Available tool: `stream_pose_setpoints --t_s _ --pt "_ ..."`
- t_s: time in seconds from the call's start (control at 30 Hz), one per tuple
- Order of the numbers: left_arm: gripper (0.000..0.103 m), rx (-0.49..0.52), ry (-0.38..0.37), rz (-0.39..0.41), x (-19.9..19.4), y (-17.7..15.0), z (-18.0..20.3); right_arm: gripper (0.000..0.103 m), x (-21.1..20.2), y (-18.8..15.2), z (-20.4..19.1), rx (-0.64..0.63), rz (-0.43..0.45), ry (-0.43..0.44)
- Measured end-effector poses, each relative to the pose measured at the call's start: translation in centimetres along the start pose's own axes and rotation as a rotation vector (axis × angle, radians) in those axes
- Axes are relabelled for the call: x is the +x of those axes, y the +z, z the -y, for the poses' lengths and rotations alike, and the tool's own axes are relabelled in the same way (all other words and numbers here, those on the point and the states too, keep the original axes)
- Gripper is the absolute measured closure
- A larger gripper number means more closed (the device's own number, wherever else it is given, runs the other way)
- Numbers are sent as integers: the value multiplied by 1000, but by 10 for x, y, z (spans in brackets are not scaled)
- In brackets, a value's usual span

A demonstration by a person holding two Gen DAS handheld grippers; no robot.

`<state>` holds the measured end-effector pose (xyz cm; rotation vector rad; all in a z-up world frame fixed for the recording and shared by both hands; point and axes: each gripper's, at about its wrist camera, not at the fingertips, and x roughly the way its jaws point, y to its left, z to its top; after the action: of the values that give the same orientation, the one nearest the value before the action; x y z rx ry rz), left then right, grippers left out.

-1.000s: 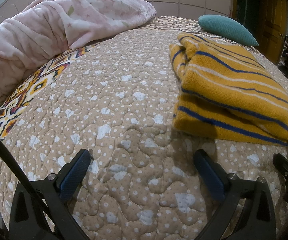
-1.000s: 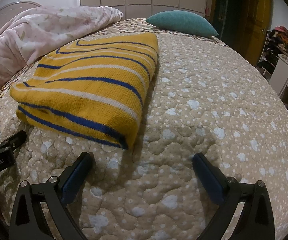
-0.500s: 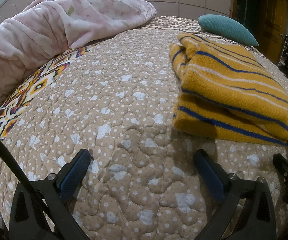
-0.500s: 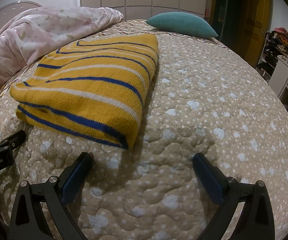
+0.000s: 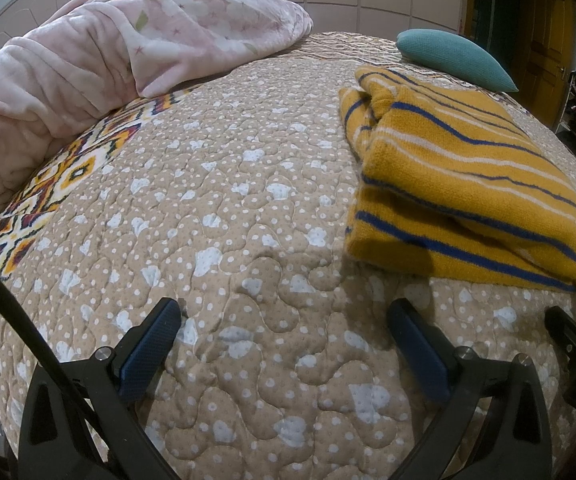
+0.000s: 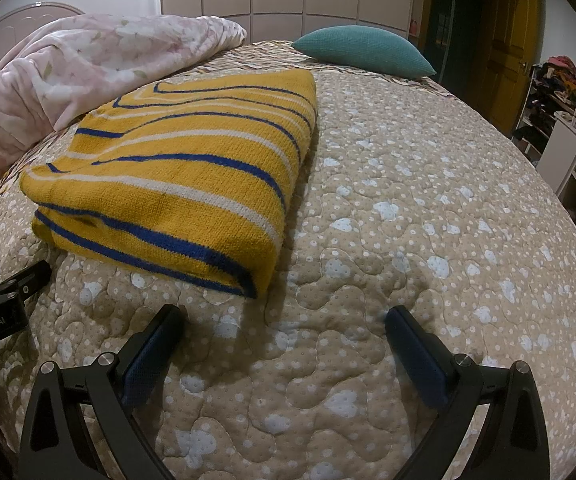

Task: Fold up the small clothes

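Observation:
A yellow knit sweater [image 5: 463,184] with blue and white stripes lies folded in a thick rectangle on the beige quilted bedspread [image 5: 224,208]. In the right wrist view the sweater [image 6: 184,172] lies ahead and to the left. My left gripper [image 5: 284,316] is open and empty, low over the quilt, to the left of the sweater's near edge. My right gripper [image 6: 284,316] is open and empty, just in front of the sweater's near right corner. Each gripper shows at the edge of the other's view.
A pink floral duvet [image 5: 100,60] is heaped at the left along the headboard. A teal cushion [image 5: 451,60] lies at the far side of the bed, beyond the sweater. Shelves with clutter and clocks [image 6: 567,120] stand off the bed's right side.

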<state>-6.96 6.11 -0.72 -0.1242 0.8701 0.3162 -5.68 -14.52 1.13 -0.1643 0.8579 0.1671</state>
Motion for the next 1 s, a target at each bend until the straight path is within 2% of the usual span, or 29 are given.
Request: stream_pose_setpoints --t_s 0.73,1.0 --pt "0 0 2 6 -2 -1 1 0 0 -1 -1 2 15 -4" --pt "0 -46 -1 -35 -14 9 -10 0 0 2 2 -2 -11 26"
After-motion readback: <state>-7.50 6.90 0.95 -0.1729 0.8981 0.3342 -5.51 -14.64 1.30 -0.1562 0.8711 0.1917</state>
